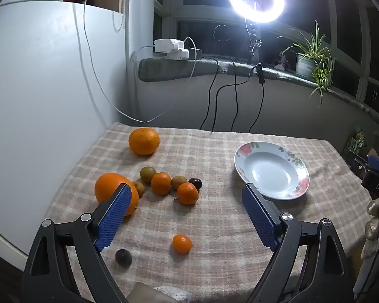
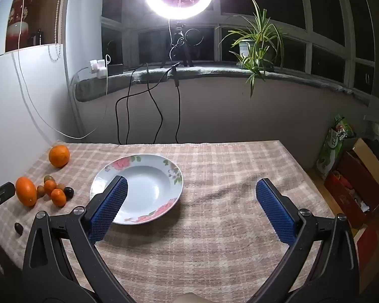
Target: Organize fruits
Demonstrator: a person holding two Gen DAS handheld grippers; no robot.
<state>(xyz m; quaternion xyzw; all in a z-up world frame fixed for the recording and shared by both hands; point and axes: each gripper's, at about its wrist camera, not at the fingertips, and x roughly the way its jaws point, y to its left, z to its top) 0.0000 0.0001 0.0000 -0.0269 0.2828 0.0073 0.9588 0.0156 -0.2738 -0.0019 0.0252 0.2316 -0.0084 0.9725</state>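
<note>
both pairs of blue fingers are spread wide and hold nothing. i carry my left gripper (image 1: 187,194) above the near edge of the checked cloth (image 1: 214,227), pointed at the fruit, because that side is where the work lies. between its pads i see one small mandarin (image 1: 182,243) lying alone, close in, and a dark plum (image 1: 123,258) just beside my left pad's base; either looks to me like the easy first pick, since nothing crowds them.

farther out sits the cluster: a large orange (image 1: 111,190) partly behind my left pad, two mandarins (image 1: 161,183), greenish-brown small fruits (image 1: 148,174) and another dark one (image 1: 195,183), all touching or nearly so. a second big orange (image 1: 144,141) rests apart near the far edge.

my right gripper (image 2: 190,197) hangs over the bare cloth to the right, with the flowered plate (image 2: 164,166) partly behind its left pad. the plate is empty, so i judge no fruit has been sorted into it yet, and i keep this hand near it, ready to steady it or receive.

round fruit on a soft wrinkled cloth may roll when nudged, so i'd close gently around the middle.
</note>
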